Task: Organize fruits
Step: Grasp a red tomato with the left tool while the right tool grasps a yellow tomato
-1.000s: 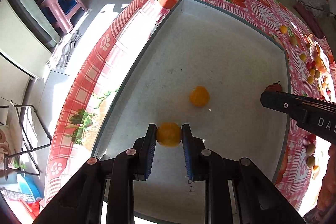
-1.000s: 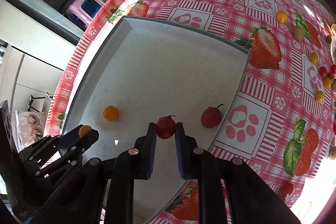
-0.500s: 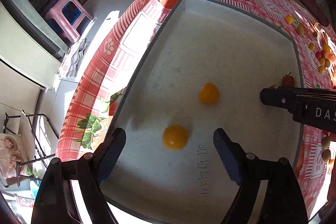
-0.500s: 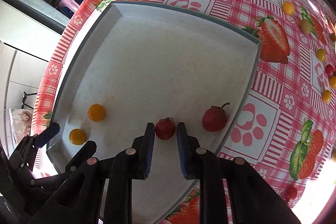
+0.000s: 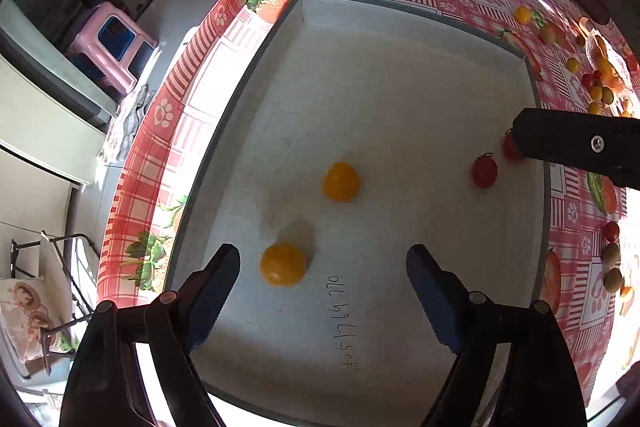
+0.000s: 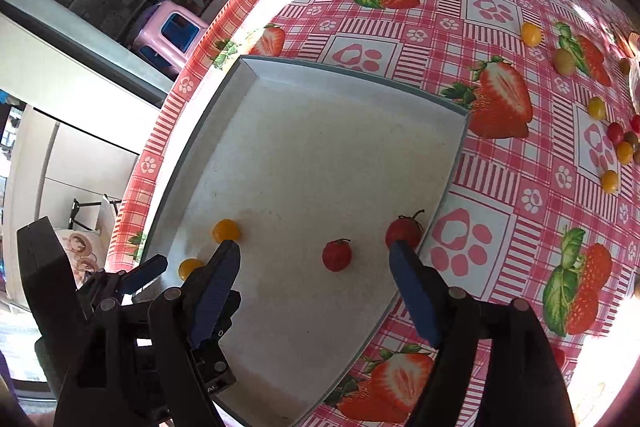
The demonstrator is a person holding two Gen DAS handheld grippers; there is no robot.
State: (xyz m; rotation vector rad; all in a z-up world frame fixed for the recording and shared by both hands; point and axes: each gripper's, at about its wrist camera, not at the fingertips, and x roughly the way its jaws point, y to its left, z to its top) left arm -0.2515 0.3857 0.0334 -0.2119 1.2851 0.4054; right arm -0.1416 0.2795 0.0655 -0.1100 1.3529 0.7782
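Now my left gripper (image 5: pixel 322 267) hangs wide open over the shallow white rectangular tray (image 5: pixel 400 67), holding nothing. Its jaws have just been opening, and a round yellow-orange cherry tomato (image 5: pixel 283 264) lies on the tray floor between the blue pads, nearer the left one and touching neither. A second yellow-orange cherry tomato (image 5: pixel 341 181) sits just beyond it, near but apart.

My right gripper (image 6: pixel 314 253) also stands wide apart and empty; its jaws have just been opening. A small red cherry tomato with a green stem (image 6: pixel 337 255) rests on the tray (image 6: pixel 320 75) between its pads, clear of both. A slightly larger red stemmed tomato (image 6: pixel 403 230) lies by the tray's right wall, partly hidden behind my right pad. In the left wrist view the same two red tomatoes (image 5: pixel 484 171) show at the tray's right side, one half covered by the black finger of my right gripper.

So the two yellow tomatoes sit at the tray's left, the two red at its right, well apart. The tray lies on the bench under a red-and-white checked cloth printed with strawberries and paw marks (image 6: pixel 500 27). More small loose tomatoes, yellow, red and greenish (image 6: pixel 608 147), are scattered on the cloth to the right, outside the tray.
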